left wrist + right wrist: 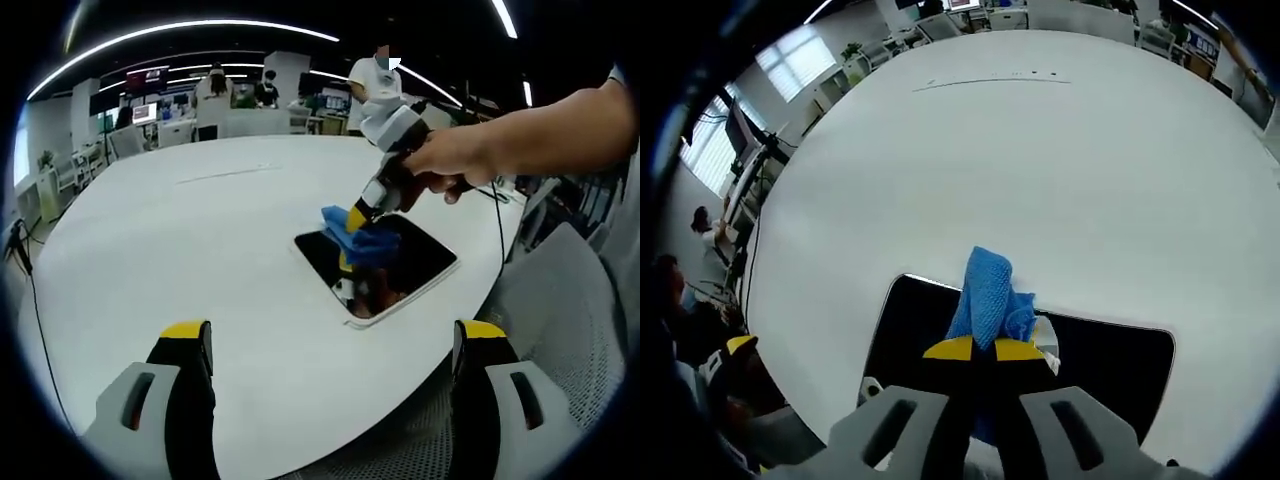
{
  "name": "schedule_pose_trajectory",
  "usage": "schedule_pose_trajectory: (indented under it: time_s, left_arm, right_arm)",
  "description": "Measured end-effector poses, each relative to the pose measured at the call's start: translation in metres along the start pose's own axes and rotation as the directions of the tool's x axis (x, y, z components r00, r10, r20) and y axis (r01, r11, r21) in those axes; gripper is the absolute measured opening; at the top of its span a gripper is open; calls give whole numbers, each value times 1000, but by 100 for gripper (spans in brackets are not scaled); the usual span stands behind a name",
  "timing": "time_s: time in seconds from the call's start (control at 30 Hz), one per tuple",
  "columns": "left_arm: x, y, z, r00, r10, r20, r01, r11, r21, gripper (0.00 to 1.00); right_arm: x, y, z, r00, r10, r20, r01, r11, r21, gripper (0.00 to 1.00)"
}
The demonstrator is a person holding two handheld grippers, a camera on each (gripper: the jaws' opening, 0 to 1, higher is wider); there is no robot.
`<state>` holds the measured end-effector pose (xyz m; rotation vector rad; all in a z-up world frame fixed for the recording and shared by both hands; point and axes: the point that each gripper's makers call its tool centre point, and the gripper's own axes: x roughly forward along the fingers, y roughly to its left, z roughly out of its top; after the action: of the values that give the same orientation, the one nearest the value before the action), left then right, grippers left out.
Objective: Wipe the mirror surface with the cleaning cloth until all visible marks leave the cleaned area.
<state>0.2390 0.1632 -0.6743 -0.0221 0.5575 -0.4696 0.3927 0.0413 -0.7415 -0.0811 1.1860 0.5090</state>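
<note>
Blue woven cleaning cloth point(985, 300) sitting clamped between the yellow-tipped jaws of the right gripper point(984, 349), bunching up above the tips and pressing down on the dark rectangular mirror with a white rim point(910, 330). Lying flat on the large white oval table point(1040, 170), near its right-hand edge, with the glass reflecting dark ceiling and part of the tool. Showing again in the left gripper view: right gripper point(352, 222) slanting down from the upper right, gripped by a person's hand point(455, 160) on a bare forearm, and holding the blue cloth point(362, 238) against the mirror point(425, 255) around the middle of its surface. Hovering low and near in that same view, left gripper point(333, 345) with its two grey, yellow-capped jaws standing well apart and holding nothing, raised over the near part of the table point(200, 230), short of the mirror. Marks on the glass being too small and too dark to make out. Standing beyond the far edge of the table, a person in a white shirt point(372, 85), with office desks and monitors point(150, 110) spreading behind under long ceiling light strips. Trailing along the left edge, a thin black cable point(35, 310).
</note>
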Motion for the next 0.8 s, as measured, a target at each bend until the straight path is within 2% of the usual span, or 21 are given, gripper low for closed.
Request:
schedule_pose_trajectory:
  time_s: [0.37, 0.8]
  left_arm:
    - [-1, 2, 2, 1000, 9, 12, -9, 1000, 3, 99]
    - [-3, 1, 4, 1000, 13, 20, -13, 1000, 13, 99]
  right_arm:
    - [-14, 8, -26, 1000, 20, -9, -20, 999, 34, 0]
    - [-21, 17, -45, 1000, 22, -13, -21, 999, 42, 0]
